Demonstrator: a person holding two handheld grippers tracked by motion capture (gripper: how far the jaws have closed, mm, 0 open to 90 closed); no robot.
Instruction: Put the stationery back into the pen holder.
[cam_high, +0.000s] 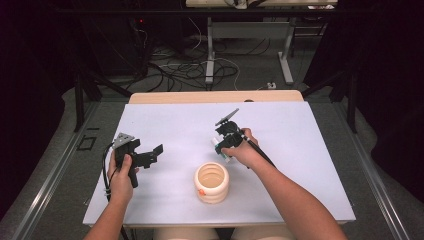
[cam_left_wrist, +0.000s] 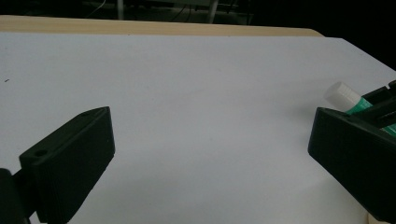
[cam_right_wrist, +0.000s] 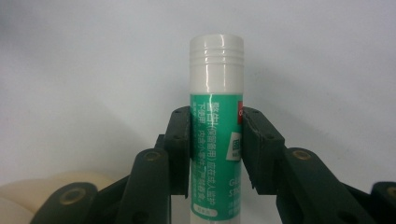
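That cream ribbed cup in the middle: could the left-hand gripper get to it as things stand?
Probably yes. The left gripper has its jaws open and holds nothing, and bare table lies between it and the cup. The right gripper, shut on the glue stick, sits behind the cup, off that path.

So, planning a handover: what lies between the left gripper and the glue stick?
Bare white table: in the high view nothing lies between the left gripper and the glue stick in the right gripper.
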